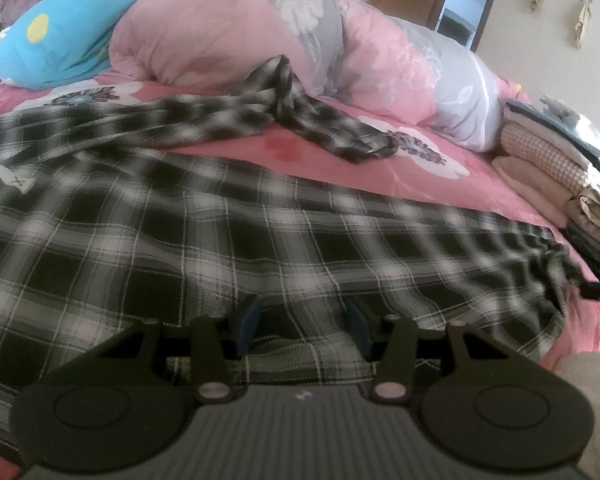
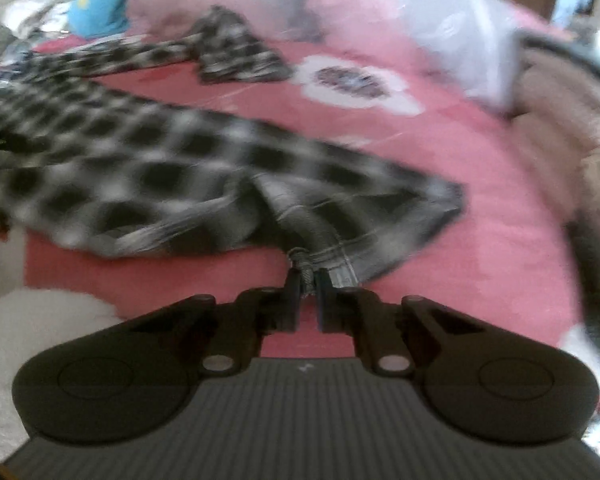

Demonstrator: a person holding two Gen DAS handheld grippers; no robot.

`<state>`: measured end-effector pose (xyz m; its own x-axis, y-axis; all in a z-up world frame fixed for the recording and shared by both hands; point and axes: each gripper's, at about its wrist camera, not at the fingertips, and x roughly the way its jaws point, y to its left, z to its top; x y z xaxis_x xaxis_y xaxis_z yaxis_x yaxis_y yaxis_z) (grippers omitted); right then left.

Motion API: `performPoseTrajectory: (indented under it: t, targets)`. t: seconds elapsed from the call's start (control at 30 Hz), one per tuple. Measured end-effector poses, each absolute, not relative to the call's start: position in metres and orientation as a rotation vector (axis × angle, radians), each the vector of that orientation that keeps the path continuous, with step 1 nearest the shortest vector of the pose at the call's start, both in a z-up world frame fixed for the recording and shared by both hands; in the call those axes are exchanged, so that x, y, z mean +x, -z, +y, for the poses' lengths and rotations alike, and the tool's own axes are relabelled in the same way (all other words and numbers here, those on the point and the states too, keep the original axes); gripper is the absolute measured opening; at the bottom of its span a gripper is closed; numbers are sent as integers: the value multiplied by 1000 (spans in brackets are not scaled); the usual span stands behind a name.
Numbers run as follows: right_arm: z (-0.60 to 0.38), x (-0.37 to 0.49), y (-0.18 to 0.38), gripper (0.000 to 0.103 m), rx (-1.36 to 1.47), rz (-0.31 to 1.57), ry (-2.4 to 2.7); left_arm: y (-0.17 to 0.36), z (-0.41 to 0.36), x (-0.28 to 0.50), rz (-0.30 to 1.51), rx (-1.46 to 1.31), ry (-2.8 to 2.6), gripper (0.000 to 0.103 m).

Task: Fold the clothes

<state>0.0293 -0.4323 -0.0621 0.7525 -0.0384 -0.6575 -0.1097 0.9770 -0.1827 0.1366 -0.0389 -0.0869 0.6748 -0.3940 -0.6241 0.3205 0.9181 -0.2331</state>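
Because the right gripper [image 2: 309, 280] is clamped on a bunched bit of hem at the near corner of the black-and-white plaid shirt [image 2: 172, 176], the fold ahead turns on how the rest of the cloth lies from that pinch — it fans away up and to the left across the pink floral bedsheet [image 2: 480, 184], its long axis slanting toward the far left, where a twisted sleeve [image 2: 236, 56] trails off by the rolled pink duvet [image 2: 188, 4]. The view is smeared, so I cannot say how many layers sit between the pads, only that fabric fills the narrow gap. In the left wrist view the left gripper [image 1: 304, 326] stands with its jaws apart, blue pads showing, hovering low over the broad body of the shirt; whether the pads touch the cloth I cannot tell, and nothing is pinched between them. From there the shirt stretches right toward the corner the other hand has, so the right hand is nearer the free edge and the left nearer the middle. My judgement: the corner would be carried across the shirt's width while the left hand pins or takes the matching edge. A stack of folded clothes [image 1: 556, 152] waits at the bed's right side, well clear of the shirt.
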Motion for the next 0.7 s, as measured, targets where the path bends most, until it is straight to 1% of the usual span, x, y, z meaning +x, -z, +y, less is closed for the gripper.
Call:
performPoseTrajectory:
  t: [0.13,0.27,0.4,0.5,0.53,0.6,0.63,0.7]
  targets:
    - [-442,12,51,5,-318,686,44,86,-39,137,731,-103,399,50]
    - [-448,-7,49,5,-491,678,104,86,-39,135,733,-96,397,50]
    - [-459,-14,71,5,-615,739,130,86,-40,134,734,-91,396,50]
    - [-475,-15,96,5,-625,816,196,86,-39,134,736,-86,395,50]
    - [-483,-18,95,5,-544,815,212,85,-39,134,737,-85,395,50]
    - [-501,-27,83,6,-292,766,238,84,-40,134,740,-84,393,50]
    - [-512,-33,77,7,-144,731,245,84,-40,134,741,-84,392,50]
    - [-538,-48,65,9,246,618,230,84,-40,133,741,-84,389,50]
